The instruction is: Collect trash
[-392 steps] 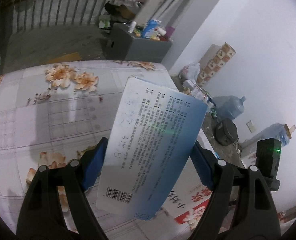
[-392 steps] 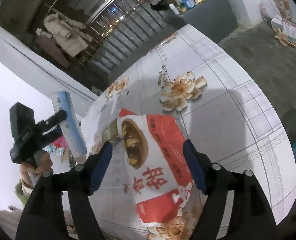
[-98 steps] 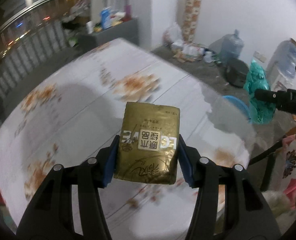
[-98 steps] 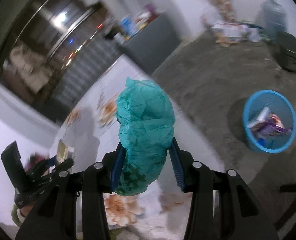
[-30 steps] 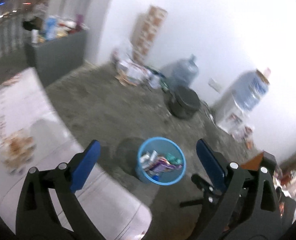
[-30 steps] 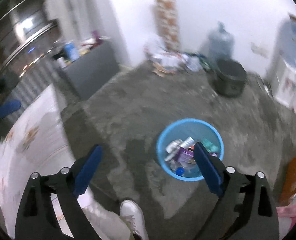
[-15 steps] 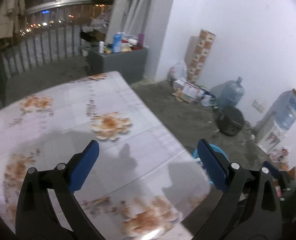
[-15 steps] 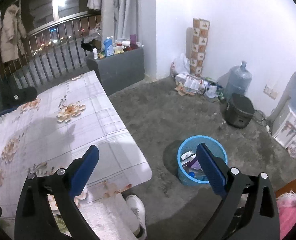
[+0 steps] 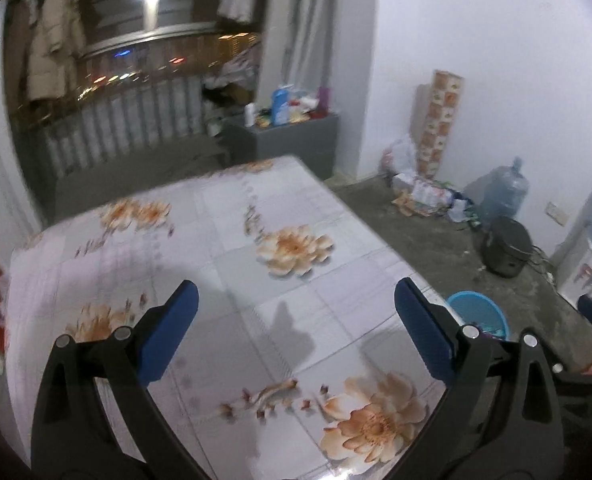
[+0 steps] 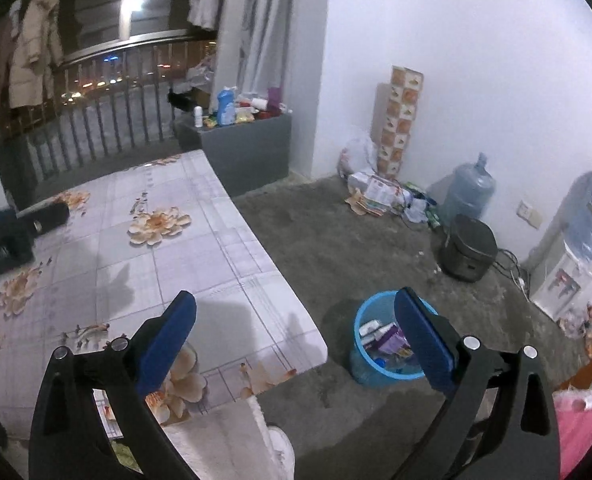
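My left gripper [image 9: 294, 320] is open and empty, held above the flowered table [image 9: 224, 240]. My right gripper [image 10: 294, 322] is open and empty, held over the table's near right corner [image 10: 216, 320]. The blue trash basket [image 10: 366, 368] stands on the floor right of the table and holds several wrappers; its rim also shows in the left wrist view [image 9: 476, 312]. The left gripper's body [image 10: 8, 236] shows at the left edge of the right wrist view. No trash shows on the table in either view.
A black cooker [image 10: 470, 256], a water jug [image 10: 468, 192] and a water dispenser [image 10: 576, 248] stand by the white wall. A grey cabinet [image 10: 248, 148] with bottles stands beyond the table. A heap of litter [image 10: 380, 194] lies by a patterned box.
Both grippers have swung up from the basket, where they were empty a second ago, and now face the table. Earlier they held a gold packet and a green bag.
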Tool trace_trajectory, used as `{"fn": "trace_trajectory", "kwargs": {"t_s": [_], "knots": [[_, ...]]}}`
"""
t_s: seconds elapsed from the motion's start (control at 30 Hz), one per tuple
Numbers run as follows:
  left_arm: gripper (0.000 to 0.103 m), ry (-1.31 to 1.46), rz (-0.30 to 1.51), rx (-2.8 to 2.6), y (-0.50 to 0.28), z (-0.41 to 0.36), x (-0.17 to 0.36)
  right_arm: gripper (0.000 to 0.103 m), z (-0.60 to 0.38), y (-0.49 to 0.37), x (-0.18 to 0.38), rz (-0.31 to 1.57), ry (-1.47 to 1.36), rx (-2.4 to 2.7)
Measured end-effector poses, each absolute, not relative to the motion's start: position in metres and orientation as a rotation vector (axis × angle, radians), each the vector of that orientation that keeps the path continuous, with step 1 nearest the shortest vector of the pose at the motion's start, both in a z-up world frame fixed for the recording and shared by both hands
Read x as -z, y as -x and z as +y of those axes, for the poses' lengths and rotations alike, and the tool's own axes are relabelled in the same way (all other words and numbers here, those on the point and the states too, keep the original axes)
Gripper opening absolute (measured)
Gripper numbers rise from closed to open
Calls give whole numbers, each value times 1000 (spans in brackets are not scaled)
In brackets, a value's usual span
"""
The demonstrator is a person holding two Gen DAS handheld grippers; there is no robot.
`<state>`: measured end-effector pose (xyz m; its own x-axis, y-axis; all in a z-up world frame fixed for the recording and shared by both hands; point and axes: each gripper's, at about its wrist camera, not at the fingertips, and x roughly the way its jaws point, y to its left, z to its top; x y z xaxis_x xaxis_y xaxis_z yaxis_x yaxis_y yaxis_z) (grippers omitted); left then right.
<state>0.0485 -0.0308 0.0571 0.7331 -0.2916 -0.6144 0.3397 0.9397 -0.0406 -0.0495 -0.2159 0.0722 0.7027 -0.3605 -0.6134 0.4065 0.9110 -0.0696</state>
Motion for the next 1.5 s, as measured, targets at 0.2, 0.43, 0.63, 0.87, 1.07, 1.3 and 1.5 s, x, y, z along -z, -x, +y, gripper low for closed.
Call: {"fn": "trace_trajectory", "kwargs": {"t_s": [0.2,0.43,0.63,0.87,1.07,1.3,1.5], "knots": [[94,-30,778,242,-37,-27,-24,97,-223,49,-66,660,-60,365],[94,-66,825,164,-24,-28,-6,97,-234,40,-44,770,0,321],[94,-100,852,143,-25,-36,0,97,-241,37,-24,850,29,312],[94,-147,874,164,-28,-51,4,97,-256,45,-9,904,-2,344],[94,-182,876,188,-27,-61,5,97,-265,53,-5,917,-24,374],[94,-209,874,218,-23,-69,4,97,-268,57,-6,917,-29,385],[94,-218,867,231,-20,-72,2,97,-269,57,-6,917,-33,391]]}}
